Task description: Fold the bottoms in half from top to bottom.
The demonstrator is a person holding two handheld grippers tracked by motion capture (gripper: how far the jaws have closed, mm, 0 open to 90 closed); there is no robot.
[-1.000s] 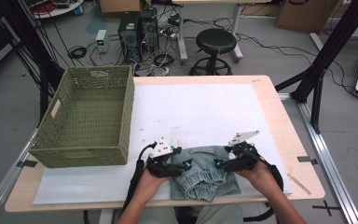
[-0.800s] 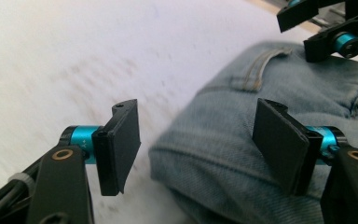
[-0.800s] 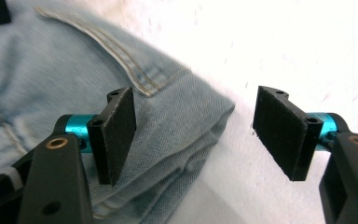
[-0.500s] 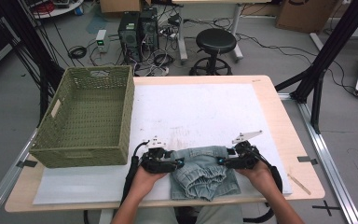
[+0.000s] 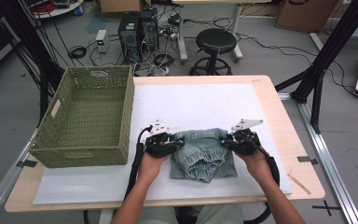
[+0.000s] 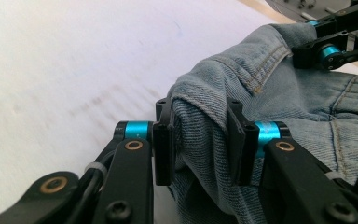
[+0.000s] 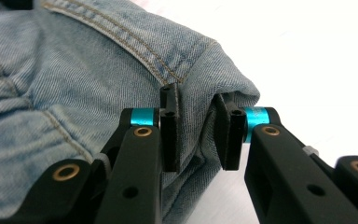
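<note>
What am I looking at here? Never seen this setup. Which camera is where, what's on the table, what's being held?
There is no robot: a person holds a two-jaw gripper in each hand at a wooden table covered by a white sheet.

The high view looks down from above the person's side. Each of the other two pictures comes from a camera riding on one gripper, looking along its black jaws.

On the sheet lies a folded light-blue denim garment; a woven green basket stands to its left.

The left gripper and right gripper have just been closing, and each pinches a fold of the denim at one upper corner.
</note>
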